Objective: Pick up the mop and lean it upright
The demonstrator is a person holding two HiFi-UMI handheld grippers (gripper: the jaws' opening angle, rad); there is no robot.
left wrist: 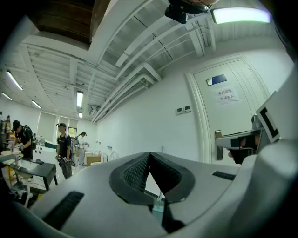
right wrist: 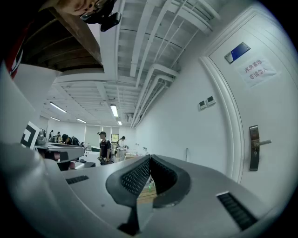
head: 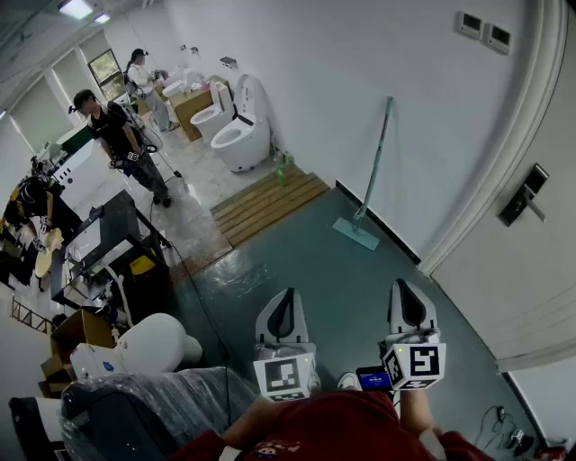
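Your left gripper (head: 285, 297) and right gripper (head: 410, 290) are clenched on nothing; 1 mop (head: 355, 233) leans upright against the wall (head: 360, 72).

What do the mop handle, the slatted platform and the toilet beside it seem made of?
Mop handle: slim, smooth, pale green; coated metal or plastic, unclear. Slatted platform: probably wood, brown parallel boards with gaps. Toilet: likely glazed ceramic, glossy white rounded body.

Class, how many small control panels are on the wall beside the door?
2: left panel and right panel, side by side high on the wall; none seem hidden.
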